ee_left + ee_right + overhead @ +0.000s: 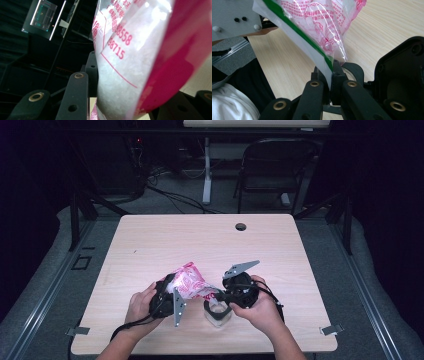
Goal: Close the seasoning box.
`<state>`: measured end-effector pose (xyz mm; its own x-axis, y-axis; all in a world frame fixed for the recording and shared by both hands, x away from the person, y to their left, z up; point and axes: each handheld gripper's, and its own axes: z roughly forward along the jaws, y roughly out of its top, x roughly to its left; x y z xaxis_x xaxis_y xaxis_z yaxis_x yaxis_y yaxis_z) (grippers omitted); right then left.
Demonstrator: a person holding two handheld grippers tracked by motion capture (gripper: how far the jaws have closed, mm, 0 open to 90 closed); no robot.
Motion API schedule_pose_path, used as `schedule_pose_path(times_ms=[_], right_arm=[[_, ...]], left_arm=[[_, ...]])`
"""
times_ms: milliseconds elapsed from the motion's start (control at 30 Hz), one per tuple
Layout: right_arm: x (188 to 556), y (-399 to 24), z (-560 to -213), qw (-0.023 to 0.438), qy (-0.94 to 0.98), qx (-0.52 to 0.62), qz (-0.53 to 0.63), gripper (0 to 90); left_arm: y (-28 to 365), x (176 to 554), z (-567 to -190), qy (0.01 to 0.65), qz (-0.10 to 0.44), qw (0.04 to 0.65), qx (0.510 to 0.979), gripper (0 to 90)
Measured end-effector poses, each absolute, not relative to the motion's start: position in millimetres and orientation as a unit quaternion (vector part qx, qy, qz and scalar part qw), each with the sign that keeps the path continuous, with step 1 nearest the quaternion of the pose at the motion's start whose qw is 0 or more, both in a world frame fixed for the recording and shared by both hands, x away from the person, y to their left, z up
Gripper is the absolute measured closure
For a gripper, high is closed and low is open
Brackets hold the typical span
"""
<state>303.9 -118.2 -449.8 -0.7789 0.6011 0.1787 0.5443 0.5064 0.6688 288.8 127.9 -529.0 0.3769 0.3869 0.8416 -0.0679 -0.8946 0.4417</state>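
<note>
While the two grippers meet over the near middle of the table (150,245), a pink-and-white printed bag (192,282) hangs between them, lifted off the wood. The left gripper (172,292) holds the body of the bag: in the left gripper view its jaws stand partly apart with the bulging bag (130,62) pressed between them, white grains showing through the clear film, though the right-hand jaw is mostly hidden behind the pink print. The right gripper (218,295) pinches the bag's mouth; in the right gripper view its jaws are pressed together on the clear strip below the green seal line (299,37), and the strip's lower end disappears between the pads. The bag's top is cut off by the upper edge in both gripper views, and its printing is too small and creased to read beyond a few digits. Just below the right gripper in the high view sits a small clear container (218,312), partly covered by the gripper, so its contents cannot be made out. The person's hands wrap both grippers, and the forearms are cut off at the bottom edge. Beyond the table, a folding chair (272,167) stands in near darkness.
</note>
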Motion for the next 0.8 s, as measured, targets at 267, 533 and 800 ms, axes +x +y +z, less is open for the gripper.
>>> schedule_pose_path(times_ms=[267,533,800], right_arm=[[302.7,-116.5,-455.3,0.04,0.869,0.333,0.364,89.7],[302.8,-115.1,-457.1,0.049,0.873,0.331,0.355,89.7],[304.1,-115.5,-459.8,0.051,0.873,0.333,0.353,89.7]], left_arm=[[127.2,287.2,-527.8,0.098,0.56,0.207,0.796,66.7],[126.7,287.0,-526.8,0.099,0.562,0.208,0.794,66.8],[125.5,287.5,-525.9,0.094,0.568,0.204,0.792,66.9]])
